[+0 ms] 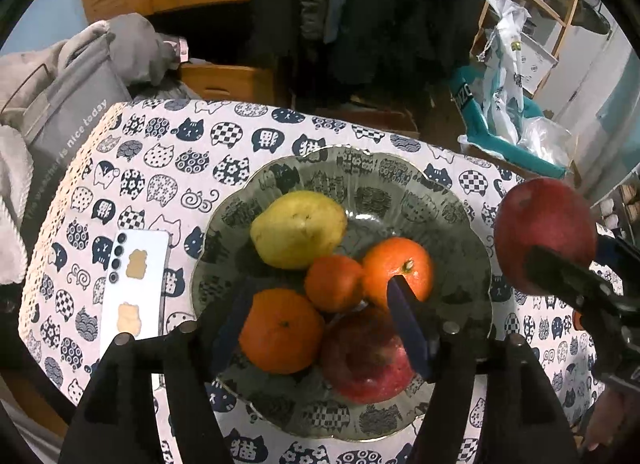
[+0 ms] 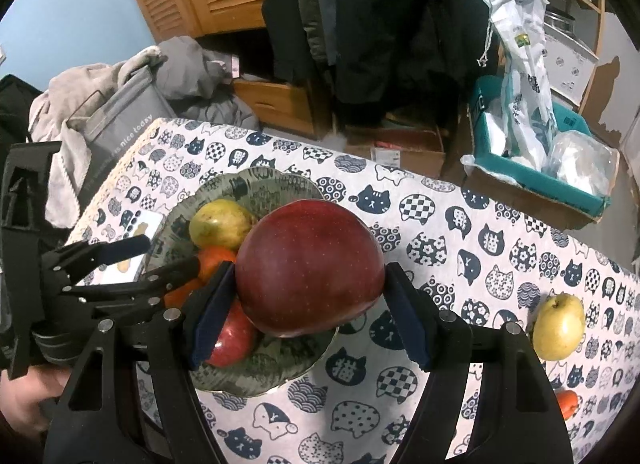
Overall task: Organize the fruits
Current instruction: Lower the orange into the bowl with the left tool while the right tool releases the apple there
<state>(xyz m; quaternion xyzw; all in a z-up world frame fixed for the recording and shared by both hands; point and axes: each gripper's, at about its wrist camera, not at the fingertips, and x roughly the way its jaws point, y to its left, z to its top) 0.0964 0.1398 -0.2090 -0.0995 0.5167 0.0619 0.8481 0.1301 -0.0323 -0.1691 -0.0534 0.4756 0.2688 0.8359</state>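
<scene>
A scalloped glass plate (image 1: 400,176) on the cat-print tablecloth holds a yellow pear (image 1: 298,228), three oranges (image 1: 398,268) and a red apple (image 1: 364,360). My left gripper (image 1: 322,288) hangs open just above the plate. The nearest orange (image 1: 280,330) and part of that apple lie between its blue pads, and neither pad presses on them. My right gripper (image 2: 308,276) is shut on a big dark red apple (image 2: 308,268), held above the plate's right rim (image 2: 320,348). The left wrist view shows this held apple (image 1: 544,224) at the right. The left gripper (image 2: 160,256) appears left of it.
A white phone (image 1: 134,284) lies left of the plate. On the cloth to the right sit a yellow fruit (image 2: 558,326) and a small orange (image 2: 568,402). A grey bag (image 1: 68,124) stands off the table's left edge. A teal box (image 2: 536,168) with plastic bags stands beyond it.
</scene>
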